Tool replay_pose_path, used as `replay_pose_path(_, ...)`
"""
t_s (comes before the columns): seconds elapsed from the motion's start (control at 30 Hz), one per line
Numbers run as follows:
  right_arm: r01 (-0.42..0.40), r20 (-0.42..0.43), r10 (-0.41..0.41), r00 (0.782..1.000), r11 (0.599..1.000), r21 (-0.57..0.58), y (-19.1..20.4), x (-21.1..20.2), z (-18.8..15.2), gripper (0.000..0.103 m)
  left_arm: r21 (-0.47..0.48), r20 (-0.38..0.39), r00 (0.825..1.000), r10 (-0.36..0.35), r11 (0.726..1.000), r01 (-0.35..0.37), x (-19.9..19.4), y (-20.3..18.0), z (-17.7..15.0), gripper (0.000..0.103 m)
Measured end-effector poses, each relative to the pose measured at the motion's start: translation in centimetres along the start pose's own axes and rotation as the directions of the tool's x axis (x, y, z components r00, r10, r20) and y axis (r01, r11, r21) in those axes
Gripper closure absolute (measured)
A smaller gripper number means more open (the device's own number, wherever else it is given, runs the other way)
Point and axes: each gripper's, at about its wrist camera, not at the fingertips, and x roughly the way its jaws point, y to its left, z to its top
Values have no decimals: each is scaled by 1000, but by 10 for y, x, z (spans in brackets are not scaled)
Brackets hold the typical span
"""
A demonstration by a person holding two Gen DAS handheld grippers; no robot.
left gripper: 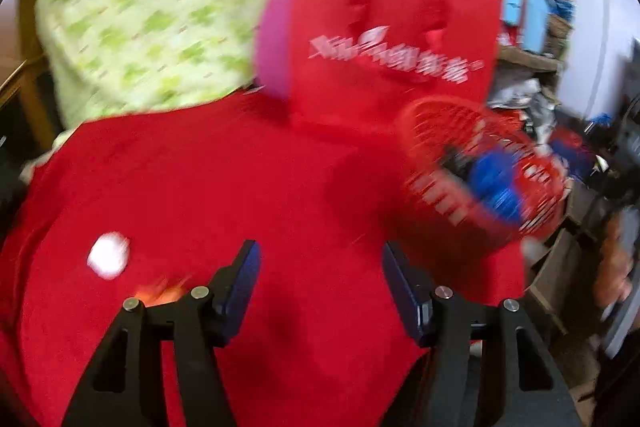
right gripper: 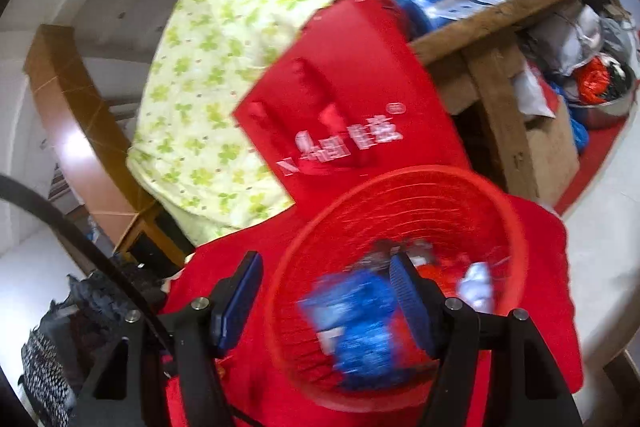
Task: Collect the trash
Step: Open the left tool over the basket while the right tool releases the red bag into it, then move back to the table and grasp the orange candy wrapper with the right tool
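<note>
1. Across the red cloth [left gripper: 224, 187] that covers the surface, I see a crumpled white wad [left gripper: 108, 254] lying to the left of my left hand-held gripper [left gripper: 320, 287].
2. My left hand-held gripper is released: its jaws stand apart over bare red cloth, with nothing between them.
3. A small orange scrap [left gripper: 160, 293] lies just beside the left gripper's left finger; blur hides its details.
4. My right hand-held gripper [right gripper: 326, 301] is released above the red mesh basket [right gripper: 400, 195]; its jaws stand apart.
5. Between those jaws in the picture I see a blurred blue packet [right gripper: 360, 327] inside the basket; the pads do not press on it.
6. A white crumpled piece [right gripper: 478, 285] lies in the basket, to the right of the right finger.
7. Behind the basket a red bag [right gripper: 352, 99] with white lettering leans against green-patterned fabric [right gripper: 208, 75].
</note>
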Motion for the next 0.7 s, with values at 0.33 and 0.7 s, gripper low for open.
replay_pose_path(0.33,-196,-252,140,958,957,-212,134,66,-61,34,-248,-63,971,232,938,-240,-43,146,-97,39)
replay_pose_path(0.7,-268,-603,11,798,902,-338,210,217,-183,34,-397,-81,952,296,867,-303,-56,244,-139,39)
